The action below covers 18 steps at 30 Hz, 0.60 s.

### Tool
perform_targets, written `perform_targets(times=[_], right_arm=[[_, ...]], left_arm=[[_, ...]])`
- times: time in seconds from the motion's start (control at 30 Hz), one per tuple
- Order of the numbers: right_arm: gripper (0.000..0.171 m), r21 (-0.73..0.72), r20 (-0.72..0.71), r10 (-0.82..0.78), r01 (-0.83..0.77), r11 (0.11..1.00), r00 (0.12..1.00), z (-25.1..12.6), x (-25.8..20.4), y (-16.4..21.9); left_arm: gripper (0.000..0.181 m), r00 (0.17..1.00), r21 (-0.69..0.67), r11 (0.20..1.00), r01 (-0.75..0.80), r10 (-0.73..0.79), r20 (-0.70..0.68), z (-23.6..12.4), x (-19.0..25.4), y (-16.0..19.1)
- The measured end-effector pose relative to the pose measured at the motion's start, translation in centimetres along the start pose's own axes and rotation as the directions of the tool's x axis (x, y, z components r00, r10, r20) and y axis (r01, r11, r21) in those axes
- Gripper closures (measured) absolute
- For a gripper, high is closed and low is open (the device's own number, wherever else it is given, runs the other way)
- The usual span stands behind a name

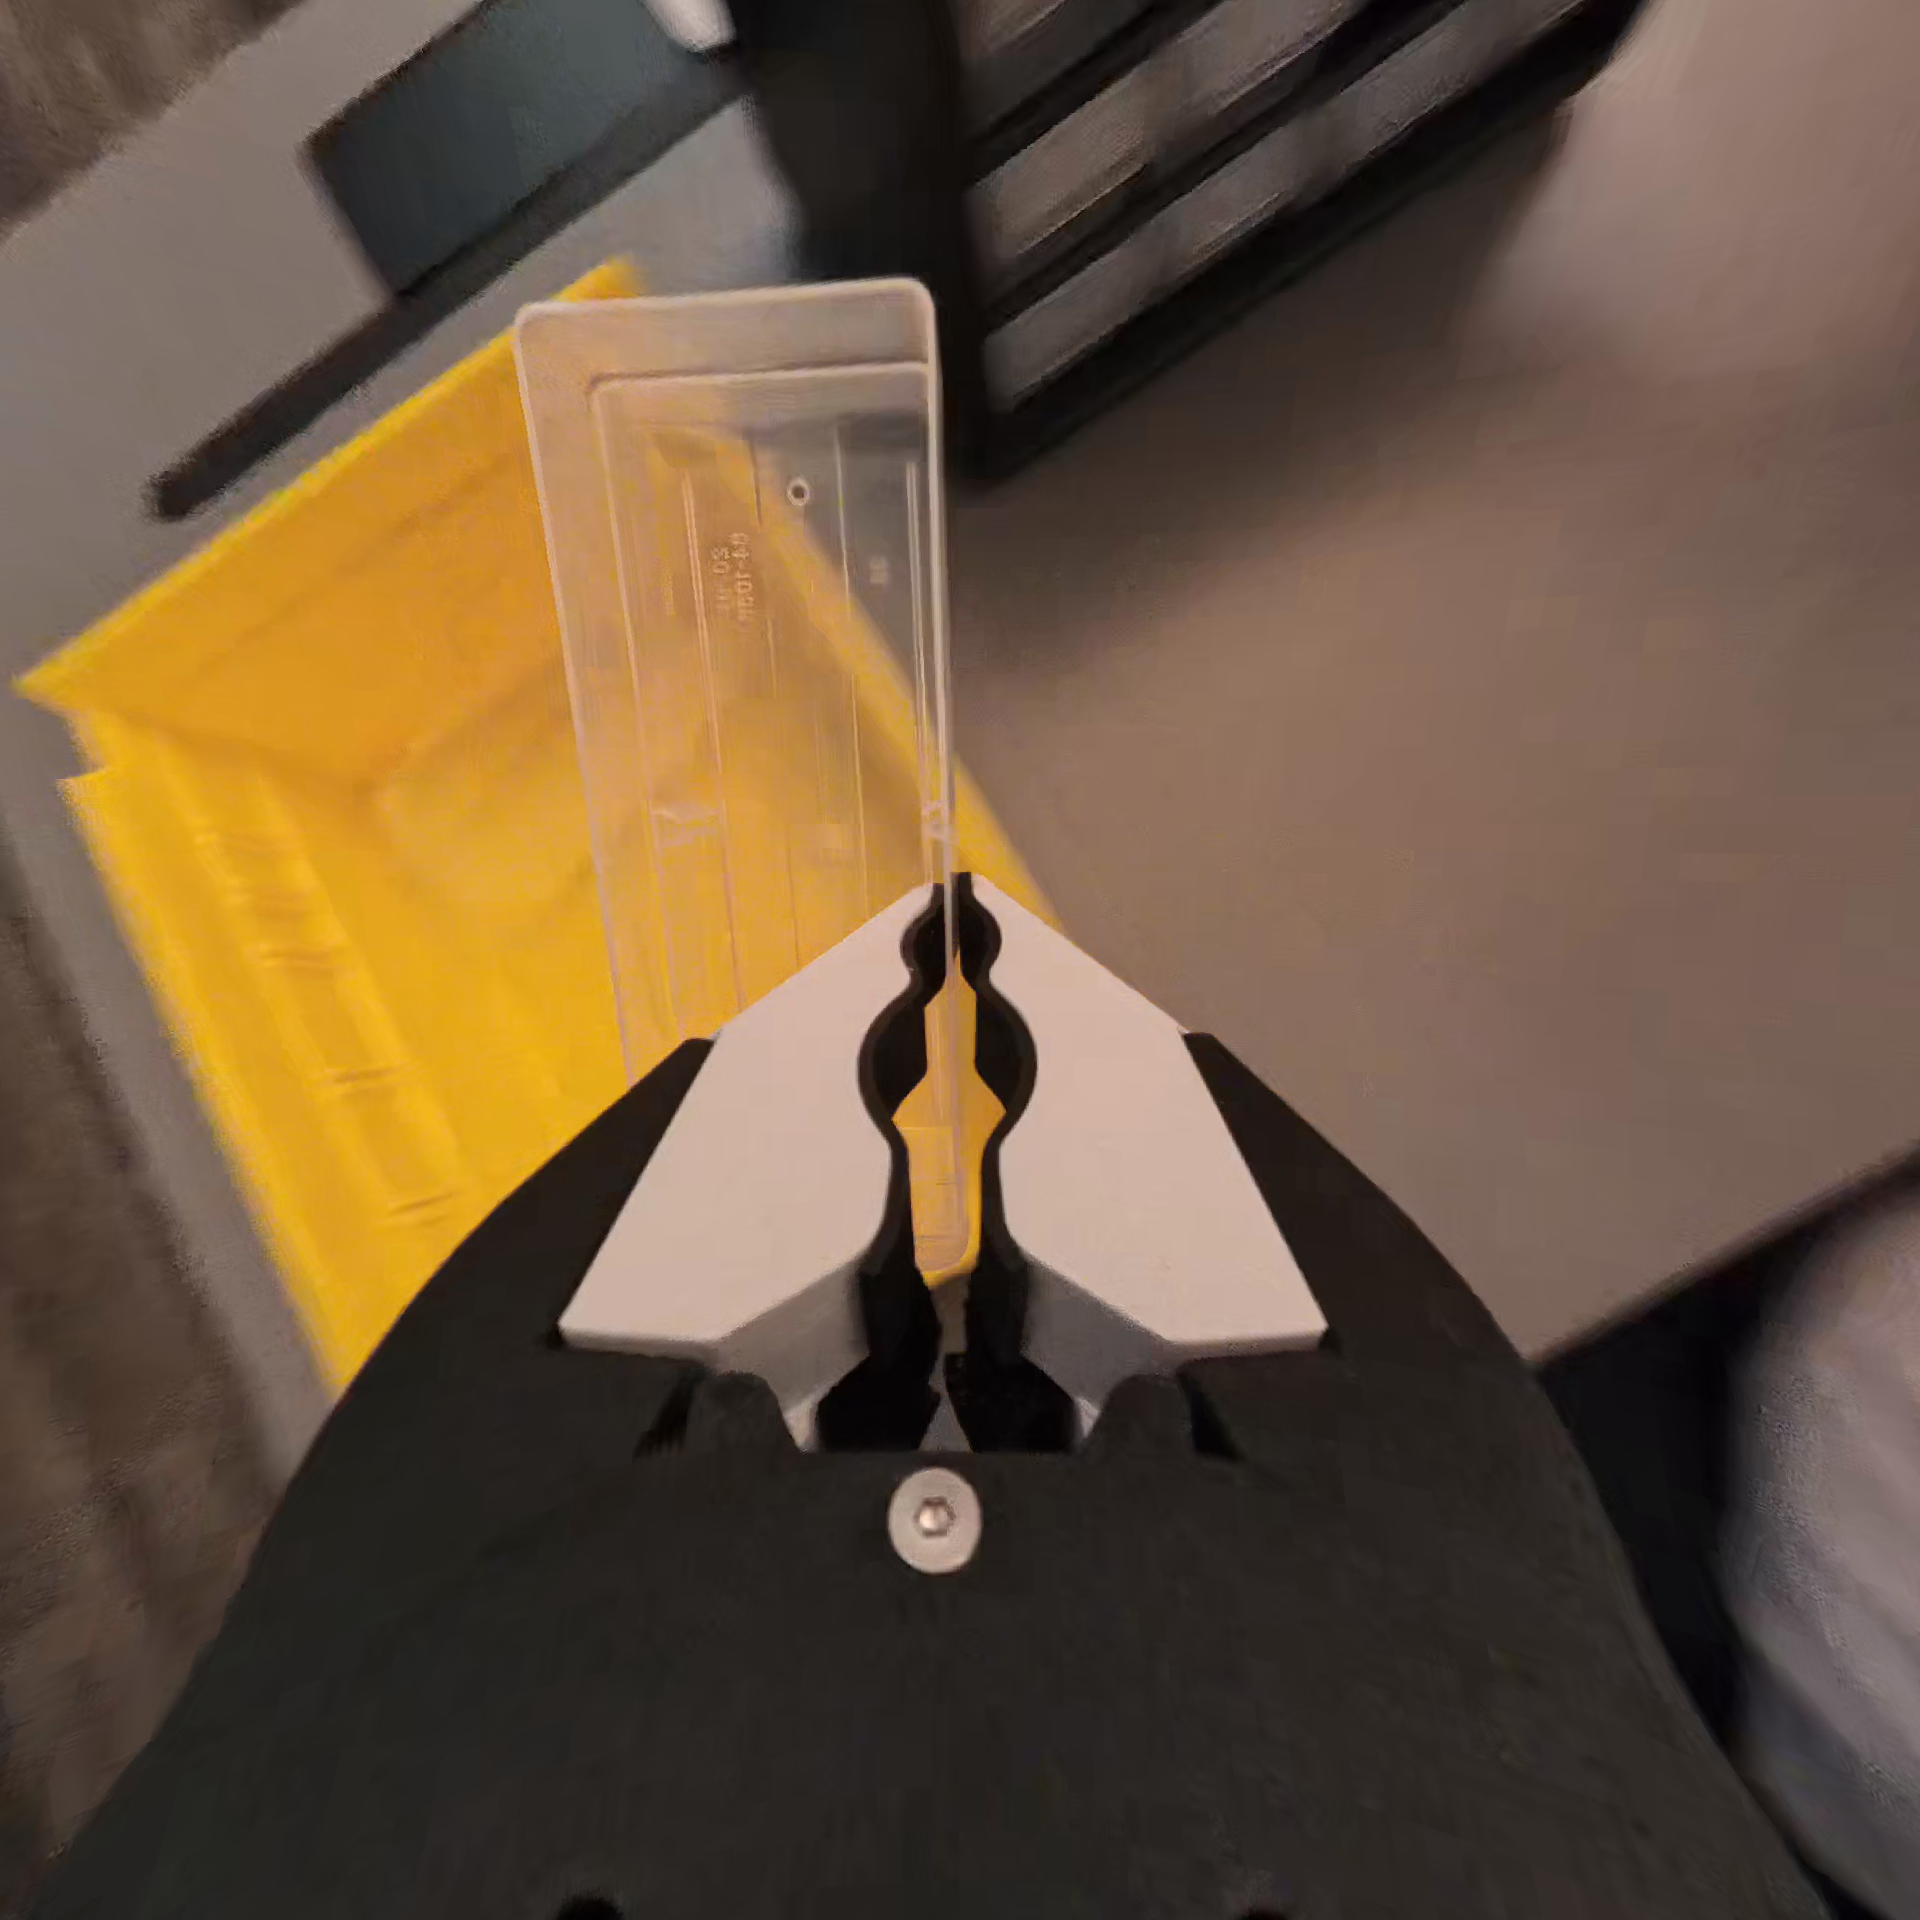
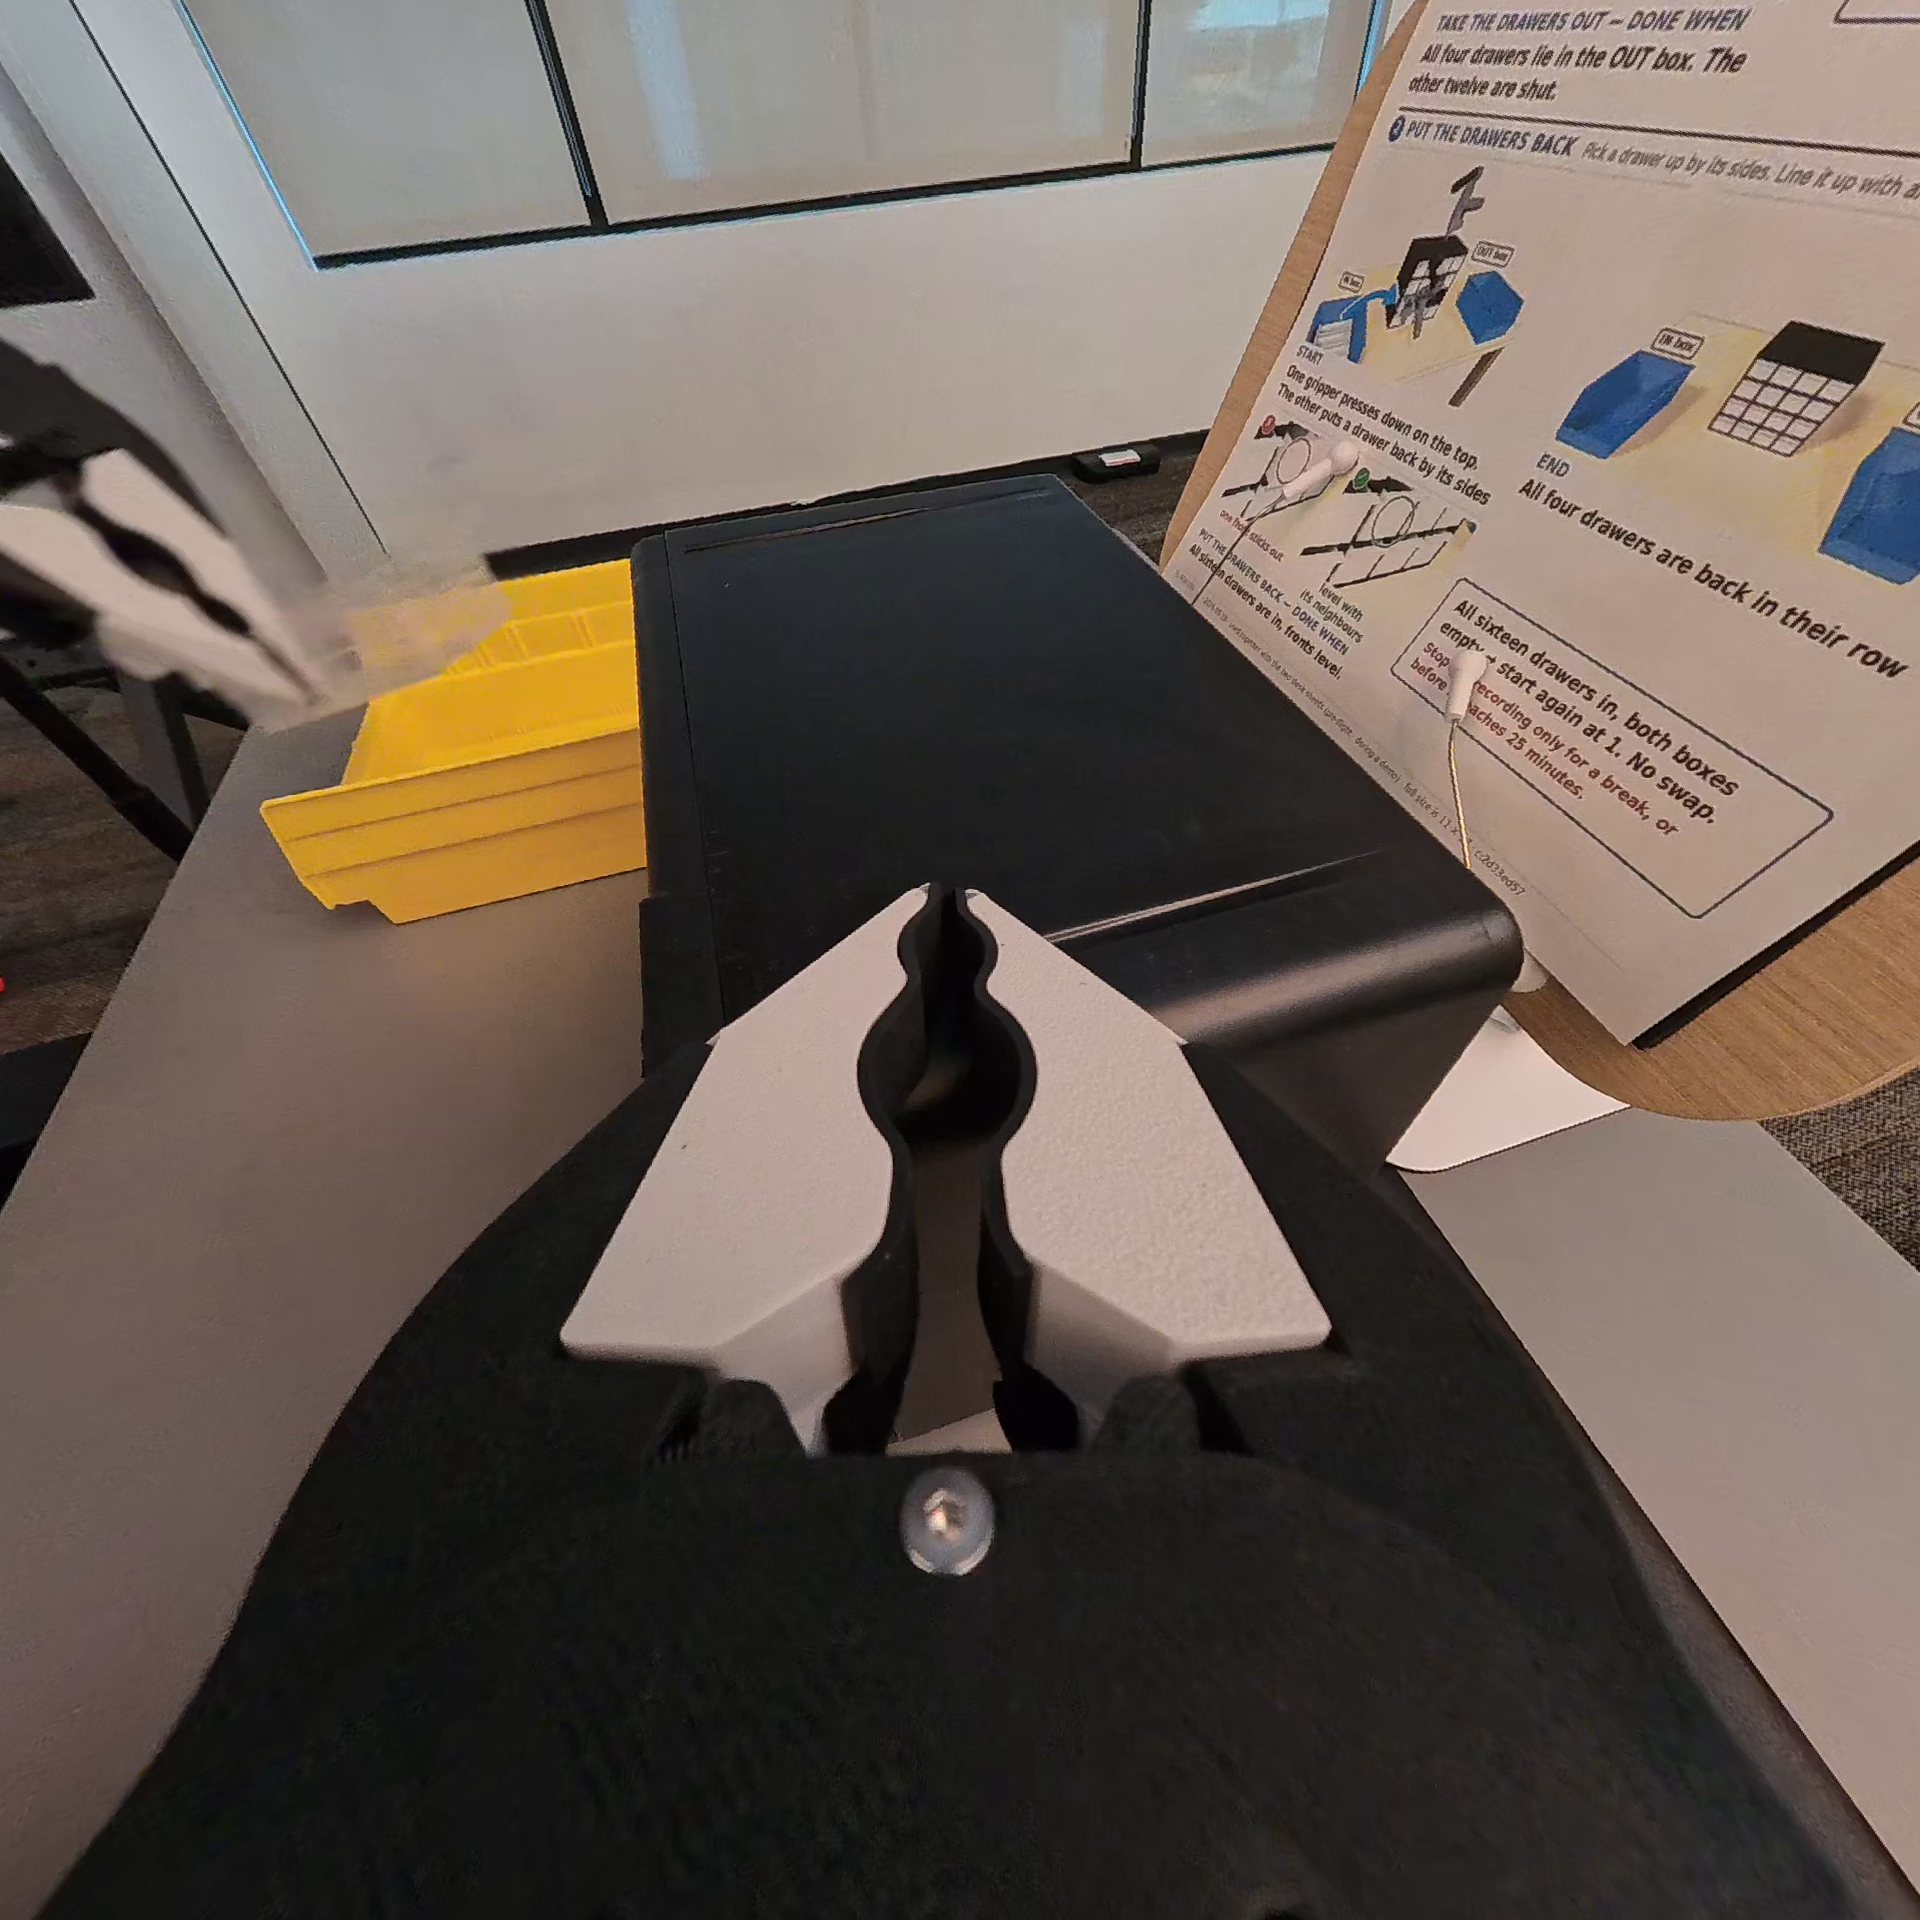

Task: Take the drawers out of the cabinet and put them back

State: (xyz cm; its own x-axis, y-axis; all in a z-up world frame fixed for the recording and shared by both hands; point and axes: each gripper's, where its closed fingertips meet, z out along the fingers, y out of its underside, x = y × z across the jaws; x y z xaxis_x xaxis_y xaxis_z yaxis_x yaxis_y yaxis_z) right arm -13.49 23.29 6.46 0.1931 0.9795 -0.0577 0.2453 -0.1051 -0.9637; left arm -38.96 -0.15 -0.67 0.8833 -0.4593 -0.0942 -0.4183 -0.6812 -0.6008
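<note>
Our left gripper (image 1: 951,894) pinches a clear plastic drawer (image 1: 748,582) over the yellow bin (image 1: 312,790). Our right gripper (image 2: 948,902), pressed together, rests on the smooth black cabinet (image 2: 997,707), bin at ten o'clock.

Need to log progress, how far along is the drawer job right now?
Done: one clear drawer is out of the black cabinet. In hand: the left gripper pinches its side wall over the yellow bin. The right gripper rests shut at the cabinet top. Left: putting drawers back.
</note>
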Motion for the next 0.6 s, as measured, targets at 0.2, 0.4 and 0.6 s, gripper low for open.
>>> perform_targets(times=[0.2, 0.4, 0.6], right_arm=[[0.171, -0.007, -0.003, -0.009, 0.009, 1.0, 1.0, 0.0, 0.0, 0.1], [0.171, 0.003, 0.01, -0.002, 0.002, 1.0, 1.0, 0.0, 0.0, 0.0], [0.171, 0.001, 0.009, -0.005, 0.005, 1.0, 1.0, 0.0, -0.1, 0.0]], left_arm=[[0.181, 0.978, -0.051, 0.999, 0.009, -0.019, -0.208, 4.9, 13.9, -2.2], [0.181, 0.995, -0.135, 0.99, -0.029, 0.016, -0.096, 10.5, 16.8, -2.0], [0.181, 0.998, -0.259, 0.966, 0.0, -0.017, -0.062, 13.4, 16.4, -0.1]])
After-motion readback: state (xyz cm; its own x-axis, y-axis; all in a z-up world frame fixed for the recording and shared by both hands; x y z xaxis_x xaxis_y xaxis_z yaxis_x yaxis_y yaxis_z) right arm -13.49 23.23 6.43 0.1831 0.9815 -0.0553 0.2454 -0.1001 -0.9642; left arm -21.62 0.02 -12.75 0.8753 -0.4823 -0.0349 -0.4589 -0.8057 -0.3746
